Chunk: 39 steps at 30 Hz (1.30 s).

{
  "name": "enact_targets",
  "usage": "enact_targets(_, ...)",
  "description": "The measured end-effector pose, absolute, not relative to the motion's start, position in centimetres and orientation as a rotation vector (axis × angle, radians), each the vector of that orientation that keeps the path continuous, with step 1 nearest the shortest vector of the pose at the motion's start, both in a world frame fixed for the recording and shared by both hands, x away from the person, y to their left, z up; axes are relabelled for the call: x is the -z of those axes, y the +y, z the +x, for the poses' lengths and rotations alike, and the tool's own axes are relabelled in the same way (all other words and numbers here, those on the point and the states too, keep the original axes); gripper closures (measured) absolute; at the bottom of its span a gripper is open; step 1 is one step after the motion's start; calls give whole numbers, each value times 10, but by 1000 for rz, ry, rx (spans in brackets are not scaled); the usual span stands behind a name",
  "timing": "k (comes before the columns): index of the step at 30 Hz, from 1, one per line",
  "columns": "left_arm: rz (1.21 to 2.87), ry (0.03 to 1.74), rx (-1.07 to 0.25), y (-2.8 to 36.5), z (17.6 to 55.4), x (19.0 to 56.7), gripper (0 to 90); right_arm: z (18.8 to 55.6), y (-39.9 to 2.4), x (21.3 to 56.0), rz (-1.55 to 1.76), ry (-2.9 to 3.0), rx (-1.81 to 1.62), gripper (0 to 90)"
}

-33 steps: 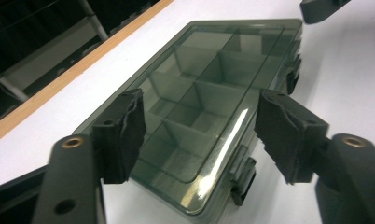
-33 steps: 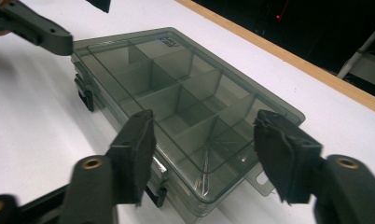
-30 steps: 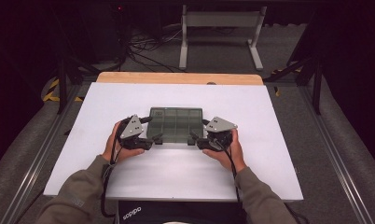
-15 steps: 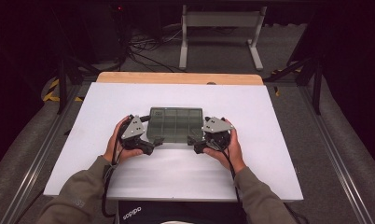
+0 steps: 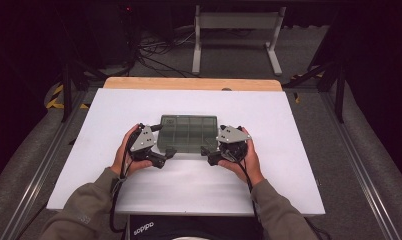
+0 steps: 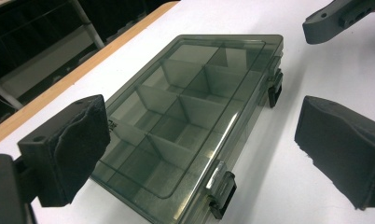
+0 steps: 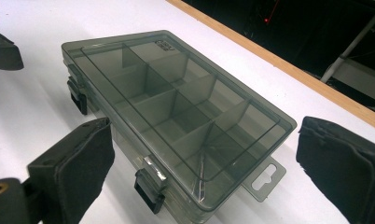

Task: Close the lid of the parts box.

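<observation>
Smoky translucent plastic formed the flat rectangular organiser box (image 5: 189, 133), its lid shut over thin dividers that split it into small compartments, with two dark latches (image 6: 221, 187) on the near long edge and a hang tab (image 7: 265, 179) at one short end. It lay on the smooth white table (image 5: 289, 130), near the middle, long axis running left to right. Beside its short ends, the left gripper (image 5: 163, 141) and right gripper (image 5: 211, 141) had just been opening their foam-padded jaws; both stood wide, gripping nothing.
</observation>
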<state>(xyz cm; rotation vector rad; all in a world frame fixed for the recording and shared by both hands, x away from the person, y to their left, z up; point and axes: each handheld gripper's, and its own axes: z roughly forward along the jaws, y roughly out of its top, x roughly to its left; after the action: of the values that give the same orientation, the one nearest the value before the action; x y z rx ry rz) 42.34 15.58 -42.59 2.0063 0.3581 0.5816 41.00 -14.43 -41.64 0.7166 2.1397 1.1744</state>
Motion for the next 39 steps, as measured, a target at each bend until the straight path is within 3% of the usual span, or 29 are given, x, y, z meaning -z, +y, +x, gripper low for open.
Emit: enact_targets(39,1971,328,-594,177,390,413,58,381,-164,407,706,2128,-1105,53)
